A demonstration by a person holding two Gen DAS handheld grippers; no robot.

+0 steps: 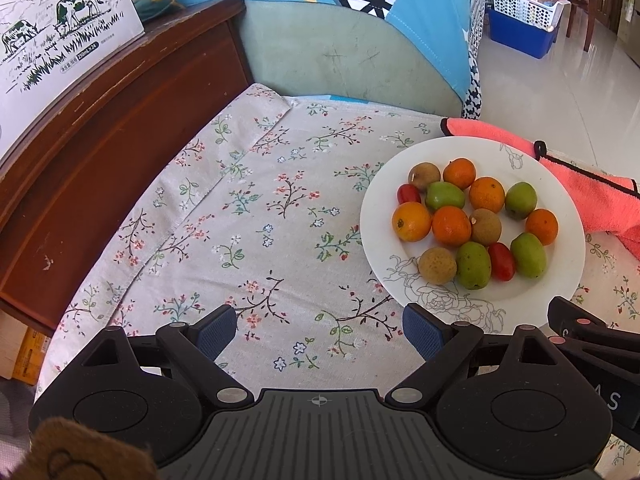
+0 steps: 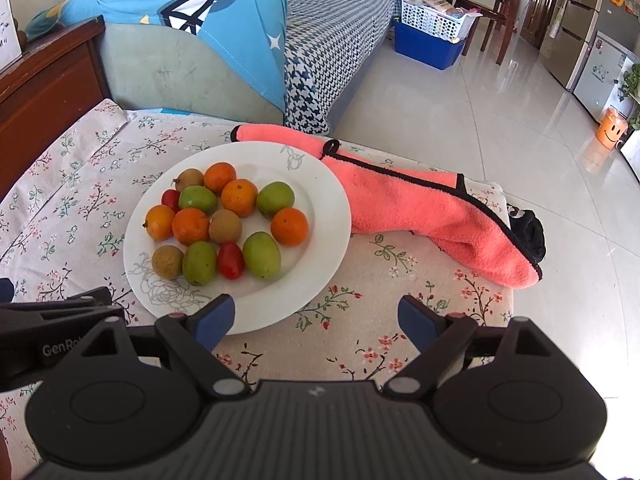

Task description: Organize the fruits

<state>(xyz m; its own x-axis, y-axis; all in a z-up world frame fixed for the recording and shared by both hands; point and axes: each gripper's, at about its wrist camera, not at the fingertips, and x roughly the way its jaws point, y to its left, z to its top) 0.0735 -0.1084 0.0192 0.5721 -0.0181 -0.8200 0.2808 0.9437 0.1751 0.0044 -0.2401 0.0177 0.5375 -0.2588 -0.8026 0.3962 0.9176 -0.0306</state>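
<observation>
both tools (image 1: 320,334) (image 2: 316,320) gape wide, empty; small round fruits (image 2: 224,220) on the plate (image 2: 332,216) look slippery, so pinch across the middle

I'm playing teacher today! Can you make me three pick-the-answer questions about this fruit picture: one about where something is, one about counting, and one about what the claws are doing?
1. Where does the pink towel lie?
A. Folded on top of the fruits
B. On the flowered cloth, touching the far right edge of the white plate
C. On the floor

2. How many small red tomatoes are on the plate?
A. Two
B. Five
C. None

3. What are the two claws doing?
A. Both squeeze an orange
B. One holds the plate
C. Both are open and hold nothing

Answers:
1 B: the towel stretches over the cloth from behind the plate's rim.
2 A: one red tomato sits at the left of the pile, another near the front.
3 C: the left claw and the right claw have their blue fingers spread with only cloth between them.
</observation>
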